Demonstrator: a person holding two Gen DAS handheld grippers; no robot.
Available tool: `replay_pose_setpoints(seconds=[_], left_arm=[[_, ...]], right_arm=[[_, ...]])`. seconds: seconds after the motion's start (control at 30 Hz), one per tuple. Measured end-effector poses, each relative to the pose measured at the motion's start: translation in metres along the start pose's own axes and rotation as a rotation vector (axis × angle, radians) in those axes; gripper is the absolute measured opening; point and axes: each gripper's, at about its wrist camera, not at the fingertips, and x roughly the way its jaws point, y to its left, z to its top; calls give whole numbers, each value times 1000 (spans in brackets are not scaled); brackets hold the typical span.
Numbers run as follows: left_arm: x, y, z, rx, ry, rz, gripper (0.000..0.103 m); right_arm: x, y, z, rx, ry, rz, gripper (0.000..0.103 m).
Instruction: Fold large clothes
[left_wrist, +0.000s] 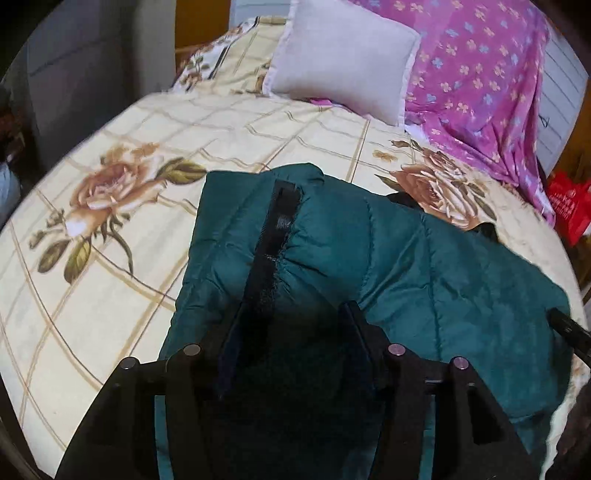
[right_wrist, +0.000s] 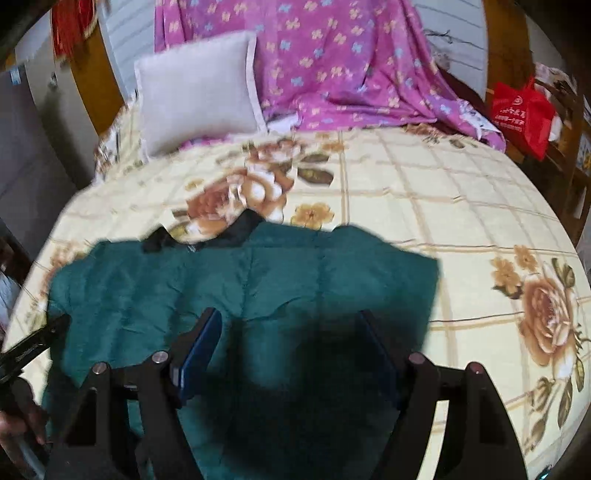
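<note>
Left gripper: jaws apart above the padded teal jacket, nothing pinched.
Right gripper: parted wide, empty.
Jacket: on floral bedspread, six o'clock.
Handling: soft, puffy, slippery; pinch hem corners.

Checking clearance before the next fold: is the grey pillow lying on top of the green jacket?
No. The grey pillow sits at the far end of the bed, apart from the green jacket, with bare floral bedspread between them.

Bed in floral cream sheet, grey pillow (upright), purple drape
</note>
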Motion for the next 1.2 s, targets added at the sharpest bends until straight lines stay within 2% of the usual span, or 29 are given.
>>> replay_pose_setpoints(seconds=[0.07, 0.13, 0.23, 0.33, 0.53, 0.63, 0.77, 0.9, 0.97, 1.1, 1.2], left_arm=[[2, -5, -3, 37, -7, -3, 40], [3, -8, -5, 51, -8, -2, 40], [5, -10, -5, 57, -1, 12, 40], [5, -10, -5, 64, -1, 16, 40], [5, -10, -6, 65, -6, 19, 40], [5, -10, -7, 66, -9, 17, 40], [5, -10, -8, 71, -9, 16, 41], [5, -11, -8, 72, -9, 15, 41], [4, -11, -9, 68, -11, 14, 41], [5, -12, -11, 69, -17, 20, 41], [6, -13, -12, 72, -20, 26, 41]], right_arm=[[18, 2, -4, -21, 23, -60, 79], [30, -2, -7, -12, 13, -83, 80], [26, -2, -6, -5, 26, -96, 80], [2, 2, -8, -7, 9, -84, 80], [-43, 28, -26, -11, -43, 16, 80], [-40, 48, -37, -71, -25, 17, 80], [-14, 60, -53, -131, 51, -31, 80], [-24, 48, -50, -90, 63, 27, 80], [-43, 37, -49, -61, 19, 46, 80], [-61, 16, -50, -35, -50, -15, 80], [-42, -4, -50, 7, 6, -87, 80]])
